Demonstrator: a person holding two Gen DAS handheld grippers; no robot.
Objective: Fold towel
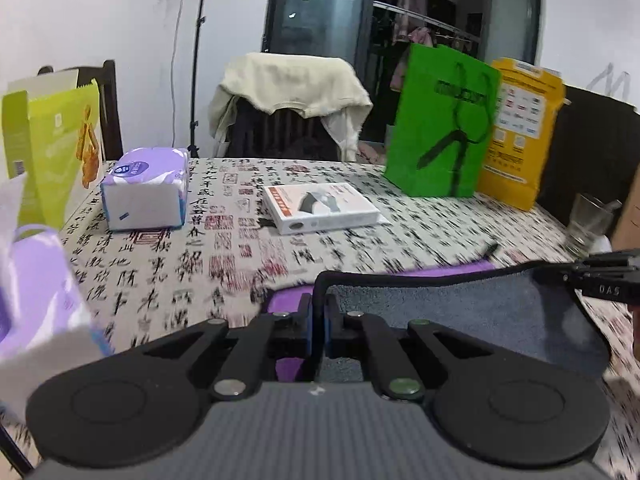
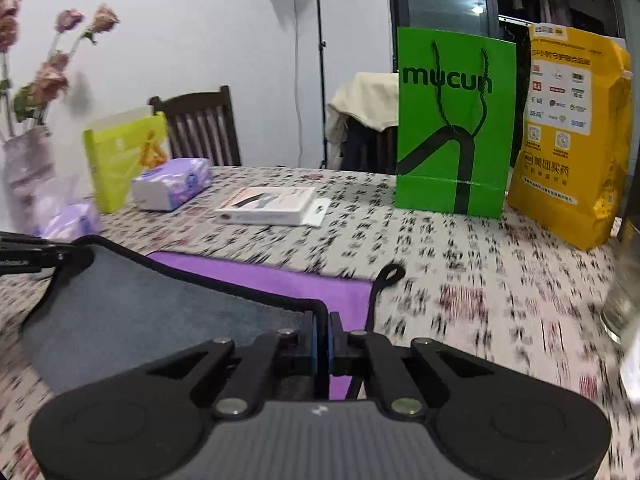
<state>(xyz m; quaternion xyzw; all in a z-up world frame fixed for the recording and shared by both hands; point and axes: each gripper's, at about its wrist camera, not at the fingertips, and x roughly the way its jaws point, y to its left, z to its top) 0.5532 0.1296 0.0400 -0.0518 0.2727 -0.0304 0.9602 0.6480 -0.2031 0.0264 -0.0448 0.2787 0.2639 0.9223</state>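
The towel (image 1: 460, 312) is grey on one side and purple on the other, with a black hem. My left gripper (image 1: 319, 308) is shut on its left corner and holds the grey flap lifted above the table. My right gripper (image 2: 322, 320) is shut on the other corner of the same edge. The grey flap (image 2: 140, 312) hangs between the two grippers over the purple part (image 2: 280, 280) lying flat on the table. A black hanging loop (image 2: 386, 276) sticks out by the right gripper. Each gripper shows at the edge of the other's view.
The table has a calligraphy-print cloth (image 1: 180, 272). On it stand a purple tissue pack (image 1: 146, 188), a white box (image 1: 320, 208), a green paper bag (image 1: 440, 128), a yellow bag (image 1: 520, 132), a glass (image 1: 588, 220) and a yellow-green box (image 1: 52, 148). A vase of roses (image 2: 28, 160) stands at left.
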